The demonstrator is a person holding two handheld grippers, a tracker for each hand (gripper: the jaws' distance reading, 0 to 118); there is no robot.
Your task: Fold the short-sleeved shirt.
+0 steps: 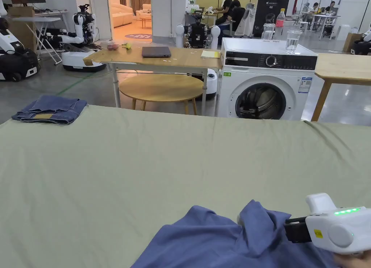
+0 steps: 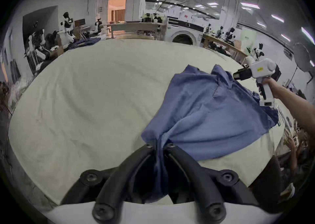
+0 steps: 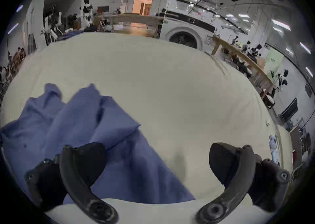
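A blue short-sleeved shirt (image 1: 232, 239) lies crumpled on the near part of the green-covered table (image 1: 145, 163). In the left gripper view, my left gripper (image 2: 159, 144) is shut on a bunched edge of the shirt (image 2: 204, 113), and the cloth runs down between its jaws. My right gripper (image 1: 291, 229) hovers at the shirt's right side, by the raised collar area. In the right gripper view, the right gripper (image 3: 157, 151) stands wide open just above the table; its left jaw is over the shirt (image 3: 76, 122) and nothing is pinched. The left gripper view also catches the right gripper (image 2: 236, 75), held by a hand.
Folded jeans (image 1: 50, 109) lie at the table's far left corner. Beyond the table stand a washing machine (image 1: 266, 83), a wooden table with a laptop (image 1: 155, 52), and a low round table (image 1: 161, 87). People sit far back.
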